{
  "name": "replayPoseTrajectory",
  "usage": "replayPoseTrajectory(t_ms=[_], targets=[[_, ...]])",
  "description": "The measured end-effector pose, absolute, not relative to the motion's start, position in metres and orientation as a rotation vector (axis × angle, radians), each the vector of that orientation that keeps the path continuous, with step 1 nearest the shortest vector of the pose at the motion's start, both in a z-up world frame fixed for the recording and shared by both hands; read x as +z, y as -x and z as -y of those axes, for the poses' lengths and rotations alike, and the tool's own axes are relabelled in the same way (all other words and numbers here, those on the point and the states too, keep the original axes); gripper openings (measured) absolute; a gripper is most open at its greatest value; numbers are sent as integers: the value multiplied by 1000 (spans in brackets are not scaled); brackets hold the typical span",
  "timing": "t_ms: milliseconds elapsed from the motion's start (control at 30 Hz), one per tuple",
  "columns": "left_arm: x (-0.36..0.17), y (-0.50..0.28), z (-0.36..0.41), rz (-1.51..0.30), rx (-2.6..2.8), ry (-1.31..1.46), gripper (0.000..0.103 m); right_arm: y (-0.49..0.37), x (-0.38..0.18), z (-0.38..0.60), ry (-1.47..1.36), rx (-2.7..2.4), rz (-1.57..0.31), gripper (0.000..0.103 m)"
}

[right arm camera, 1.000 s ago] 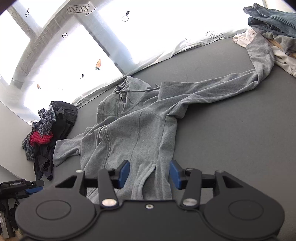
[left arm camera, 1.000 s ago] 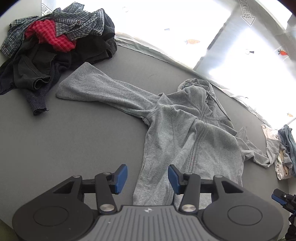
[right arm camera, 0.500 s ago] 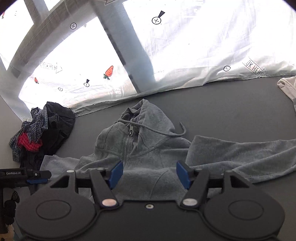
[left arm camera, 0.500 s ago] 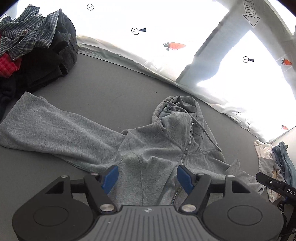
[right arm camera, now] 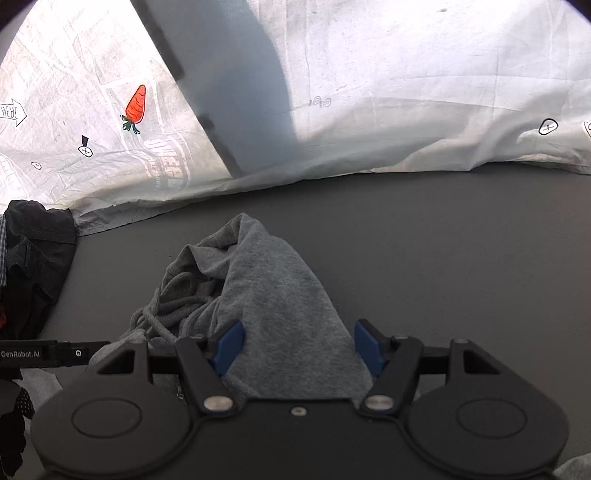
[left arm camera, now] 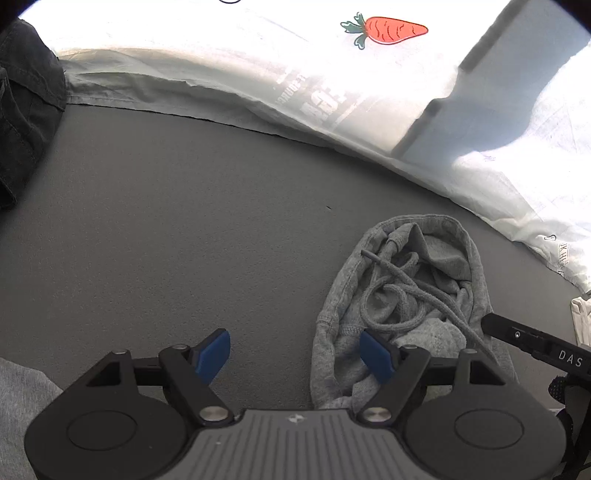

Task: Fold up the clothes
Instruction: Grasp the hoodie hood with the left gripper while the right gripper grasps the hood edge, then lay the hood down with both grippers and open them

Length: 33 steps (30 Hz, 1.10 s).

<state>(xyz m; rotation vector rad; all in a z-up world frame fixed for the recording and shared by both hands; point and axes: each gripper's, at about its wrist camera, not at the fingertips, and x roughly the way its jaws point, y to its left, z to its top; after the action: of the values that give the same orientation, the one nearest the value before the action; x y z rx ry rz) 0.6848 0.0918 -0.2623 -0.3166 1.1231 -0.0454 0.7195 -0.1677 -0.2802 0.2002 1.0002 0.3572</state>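
Most of the grey hoodie (left arm camera: 402, 306) is cut off: only its hood shows, w/ the body hidden under both tools. A scrap of grey cloth at the left wrist view's bottom-left corner may be a sleeve; can't tell.

Left wrist view: hood opening faces up, w/ the drawstring (left arm camera: 399, 295) looped in a tangle inside. Left gripper (left arm camera: 295, 354) is spread wide. Its right pad (left arm camera: 375, 356) sits over the hood's edge, its left pad over bare dark grey tabletop (left arm camera: 166, 206); nothing pinched. The right tool's black bar pokes in at the right edge.

Right wrist view: hood seen from its other side as a peaked fold (right arm camera: 266, 280), cord only partly visible at left. Right gripper (right arm camera: 299, 347) is also spread; its jaws have just been opening further. Hood cloth lies between the blue pads (right arm camera: 229, 347), but whether they touch it is hard to make out.

A dark clothes pile (right arm camera: 33, 258) shows far left, cropped in both views. A white carrot-print sheet (left arm camera: 391, 29) is blown out by backlight behind the table.
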Motion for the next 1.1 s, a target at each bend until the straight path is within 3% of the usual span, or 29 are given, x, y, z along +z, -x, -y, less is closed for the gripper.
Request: replayPoseTrajectory(t_ms=[33, 100, 200, 233, 267, 333, 367, 400, 567, 867, 1000, 1067, 1100], targets=[[-267, -689, -87, -1132, -62, 295, 78, -722, -284, 167, -214, 364, -1004, 70], [-270, -694, -75, -1133, -91, 234, 88, -727, -291, 165, -233, 381, -1022, 71], [-271, -696, -63, -1127, -108, 148, 87, -727, -291, 163, -207, 404, -1017, 71], [-271, -695, -63, -1121, -103, 141, 86, -726, -291, 164, -204, 417, -1018, 57], [-270, -694, -62, -1115, -92, 134, 79, -726, -290, 165, -212, 442, -1024, 37], [-267, -691, -61, -1107, -89, 123, 56, -726, -289, 167, -241, 460, -1035, 7], [-265, -691, -59, -1109, -96, 139, 29, -724, -286, 166, -242, 456, -1023, 7], [-264, -690, -58, -1110, -104, 156, 15, -722, -283, 165, -232, 452, -1003, 7], [-243, -694, -46, -1000, -58, 67, 14, -722, -256, 154, -144, 453, -862, 5], [-130, -750, -61, -600, 89, -63, 13, -758, -197, 131, -101, 475, -622, 5], [-148, -773, -68, -684, 106, -51, 19, -779, -219, 122, -75, 356, -676, 9], [-166, -771, -73, -754, 89, -5, 24, -782, -235, 128, -73, 298, -738, 23], [-174, -765, -77, -794, 66, 27, 31, -781, -242, 132, -74, 272, -762, 26]])
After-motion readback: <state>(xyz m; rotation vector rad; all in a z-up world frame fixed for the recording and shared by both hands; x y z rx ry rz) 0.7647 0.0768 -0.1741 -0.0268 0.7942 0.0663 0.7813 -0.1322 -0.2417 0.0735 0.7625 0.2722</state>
